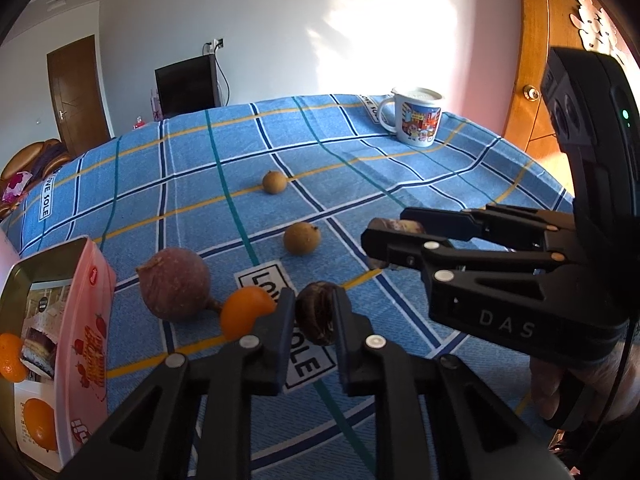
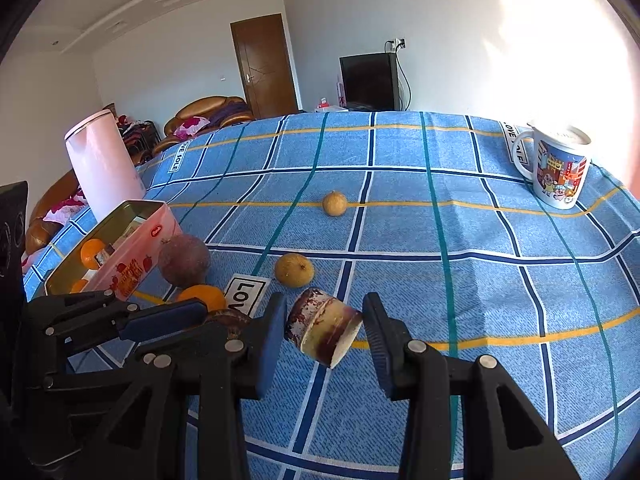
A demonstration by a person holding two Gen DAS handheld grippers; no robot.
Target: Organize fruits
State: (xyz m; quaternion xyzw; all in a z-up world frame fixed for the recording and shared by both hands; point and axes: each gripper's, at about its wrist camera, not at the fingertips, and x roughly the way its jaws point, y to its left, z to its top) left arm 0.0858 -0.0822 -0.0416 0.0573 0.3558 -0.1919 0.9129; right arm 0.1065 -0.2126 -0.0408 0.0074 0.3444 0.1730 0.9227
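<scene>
My left gripper [image 1: 316, 316] is shut on a dark brown round fruit [image 1: 318, 314], low over the blue checked cloth; in the right wrist view the gripper [image 2: 228, 316] shows at lower left. My right gripper [image 2: 325, 328] is open around a cut piece of purple-and-cream fruit [image 2: 324, 326] that lies on the cloth; in the left wrist view it [image 1: 380, 240] comes in from the right. An orange kumquat [image 1: 246, 310] and a large purple passion fruit [image 1: 174, 284] lie just left of my left gripper. Two tan longans [image 1: 302, 238] [image 1: 274, 182] lie farther back.
A pink tin box [image 1: 80, 344] at the left holds orange fruits [image 2: 92, 252]. A tall white cylinder [image 2: 102, 164] stands behind it. A printed mug [image 1: 416, 116] stands at the far right of the table [image 2: 500, 280]. A wooden cabinet [image 1: 532, 60] is at the right.
</scene>
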